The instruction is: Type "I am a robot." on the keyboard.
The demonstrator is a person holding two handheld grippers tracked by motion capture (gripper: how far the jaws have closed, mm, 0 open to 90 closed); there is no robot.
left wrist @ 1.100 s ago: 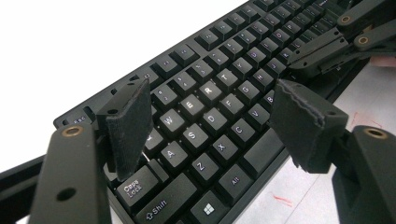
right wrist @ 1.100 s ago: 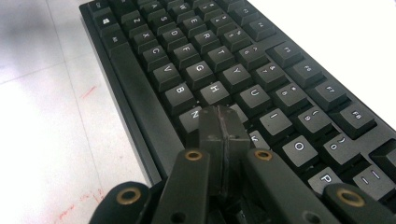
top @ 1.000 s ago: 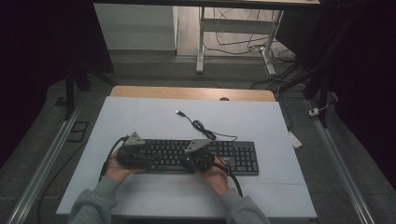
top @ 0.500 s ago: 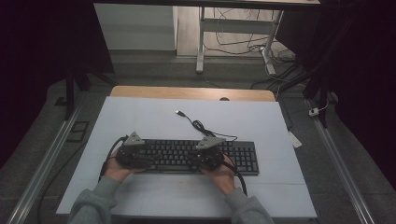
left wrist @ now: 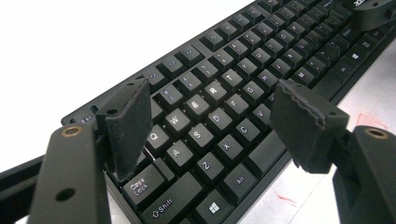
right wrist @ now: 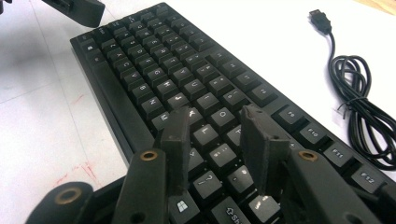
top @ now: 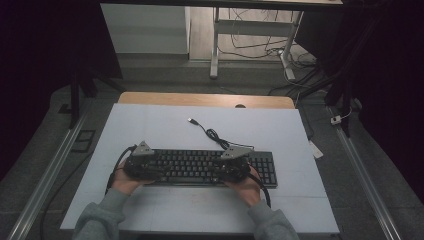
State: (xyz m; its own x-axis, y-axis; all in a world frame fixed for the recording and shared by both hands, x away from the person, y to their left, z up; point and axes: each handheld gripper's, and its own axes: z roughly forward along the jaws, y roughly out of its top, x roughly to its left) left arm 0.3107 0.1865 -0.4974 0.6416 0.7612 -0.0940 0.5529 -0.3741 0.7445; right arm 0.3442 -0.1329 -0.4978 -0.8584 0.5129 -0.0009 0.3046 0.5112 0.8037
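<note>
A black keyboard (top: 192,167) lies across the white table top, and both grippers hover low over its keys. My left gripper (top: 142,162) is at its left end. In the left gripper view its jaws (left wrist: 212,100) stand wide open above the Q, A and Z keys (left wrist: 201,135) with nothing between the pads. My right gripper (top: 235,166) is over the right part of the letter block. Its jaws (right wrist: 215,116) have just been opening and stand apart above the keys (right wrist: 205,100), holding nothing. The keyboard's black cable (right wrist: 359,93) lies coiled behind it, with the USB plug (right wrist: 320,18) loose.
The white sheet (top: 150,125) covers the table, with a wooden strip (top: 205,99) along the far edge. Faint red marks (right wrist: 81,170) lie on the sheet in front of the keyboard. The person's sleeves (top: 100,220) come in from the near edge.
My right hand and gripper have slid to the right along the keyboard. The left gripper and the keyboard have stayed where they were.
</note>
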